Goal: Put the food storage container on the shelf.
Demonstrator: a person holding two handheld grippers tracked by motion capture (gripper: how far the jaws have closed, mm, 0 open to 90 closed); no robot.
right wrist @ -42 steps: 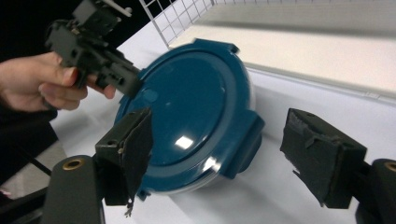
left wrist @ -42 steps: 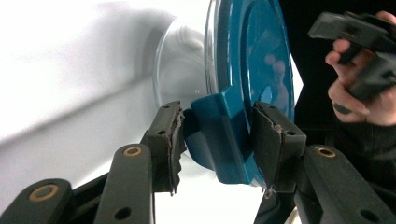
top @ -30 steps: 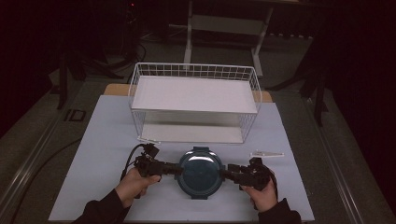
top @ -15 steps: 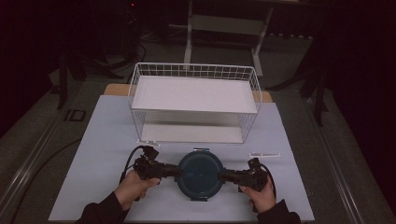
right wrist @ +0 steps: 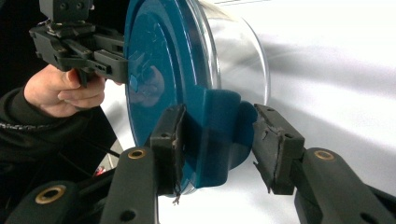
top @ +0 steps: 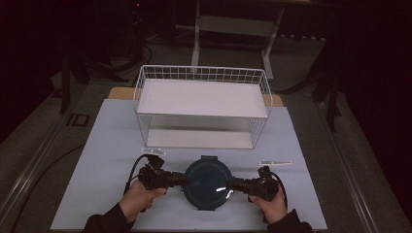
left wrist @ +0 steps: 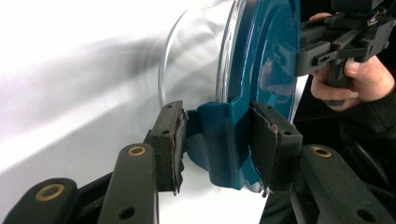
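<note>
A round clear container with a dark blue lid (top: 206,179) sits on the white table near the front edge. My left gripper (top: 183,180) reaches in from the left. In the left gripper view, my left gripper (left wrist: 217,140) is shut, both pads pressing the lid's blue latch flap (left wrist: 219,158). My right gripper (top: 229,184) comes in from the right. Its jaws have just been closing, and my right gripper (right wrist: 217,140) now has its pads against the opposite latch flap (right wrist: 215,121). A hand holds each gripper.
A white wire basket (top: 201,73) with a white shelf stands behind the container in the middle of the table. Two small clear strips (top: 275,162) (top: 153,152) lie either side of the container. The table's front edge runs just behind my hands.
The right gripper's jaws have drawn in around the right latch flap. The container and both hands stay about where they were.
</note>
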